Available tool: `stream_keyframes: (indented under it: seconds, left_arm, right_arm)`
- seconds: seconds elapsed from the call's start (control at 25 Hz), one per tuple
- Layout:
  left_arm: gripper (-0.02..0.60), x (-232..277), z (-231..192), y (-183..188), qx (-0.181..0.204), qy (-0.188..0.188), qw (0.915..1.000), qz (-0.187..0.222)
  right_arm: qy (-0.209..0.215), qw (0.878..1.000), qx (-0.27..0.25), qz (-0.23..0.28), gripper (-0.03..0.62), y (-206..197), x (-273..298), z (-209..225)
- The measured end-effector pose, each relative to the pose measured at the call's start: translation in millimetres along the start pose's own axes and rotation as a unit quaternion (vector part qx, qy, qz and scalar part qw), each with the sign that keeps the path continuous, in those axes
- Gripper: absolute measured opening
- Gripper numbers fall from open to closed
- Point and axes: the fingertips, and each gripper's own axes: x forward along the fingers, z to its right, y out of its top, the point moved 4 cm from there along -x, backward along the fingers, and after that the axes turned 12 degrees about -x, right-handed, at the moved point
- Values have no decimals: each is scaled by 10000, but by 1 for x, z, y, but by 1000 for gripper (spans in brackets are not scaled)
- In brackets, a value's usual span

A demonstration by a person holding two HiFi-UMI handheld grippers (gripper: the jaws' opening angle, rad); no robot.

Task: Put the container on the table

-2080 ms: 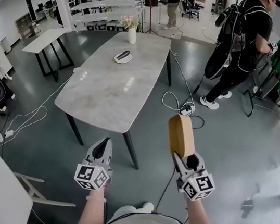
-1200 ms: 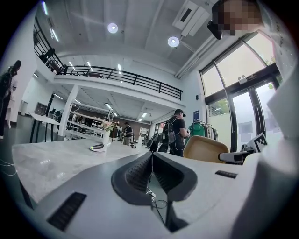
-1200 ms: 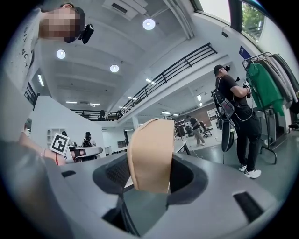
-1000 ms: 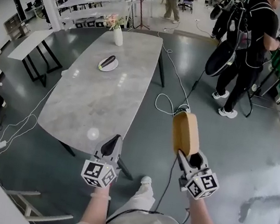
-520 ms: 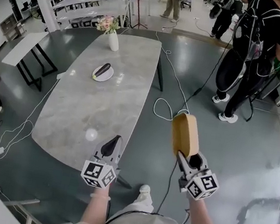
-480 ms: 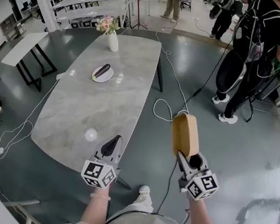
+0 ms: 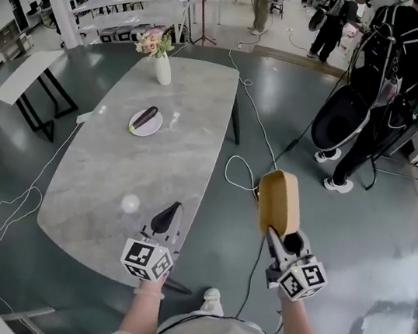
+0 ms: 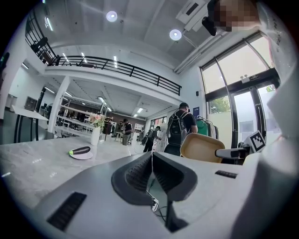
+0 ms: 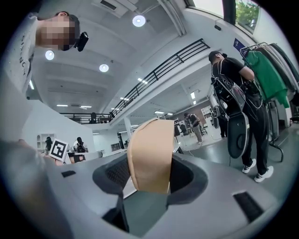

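Container clamped in R jaws, off to the counter's side.
L gripper (image 7: 169,213): jaws together, nothing betw. them, tips over the counter's (image 7: 111,186) near end. Plate (image 7: 146,123) w/ a dark long vegetable sits well ahead & slightly left of them, flower vase (image 7: 163,70) beyond it. R gripper (image 7: 279,238): jaws clamped on the tan container (image 7: 279,201), held on edge above the floor (image 7: 353,248), right of the counter, not touching it. Person w/ backpack (image 7: 402,67) far ahead-right of R jaws.
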Motion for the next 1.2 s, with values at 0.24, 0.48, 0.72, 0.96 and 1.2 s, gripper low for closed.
stream_keyframes:
  seconds: [0.24, 0.48, 0.72, 0.96, 1.2]
  left_arm:
    - [9, 7, -7, -8, -119, 40, 9999, -109]
    - [9, 12, -15, -5, -141, 145, 9997, -105]
    - [9, 32, -29, 9, -21, 421, 9991, 32]
    - [9, 61, -46, 29, 31, 758, 9969, 210]
    - [9, 97, -51, 31, 34, 974, 9950, 197]
  right_arm:
    - [-3, 9999, 42, -144, 228, -4, 10, 5]
    - [121, 9998, 28, -172, 227, -4, 25, 8]
    - [432, 9990, 90, -91, 227, -3, 66, 27]
    - [921, 9957, -32, -23, 227, 10, 123, 44]
    - [1225, 9925, 21, -57, 227, 14, 164, 72]
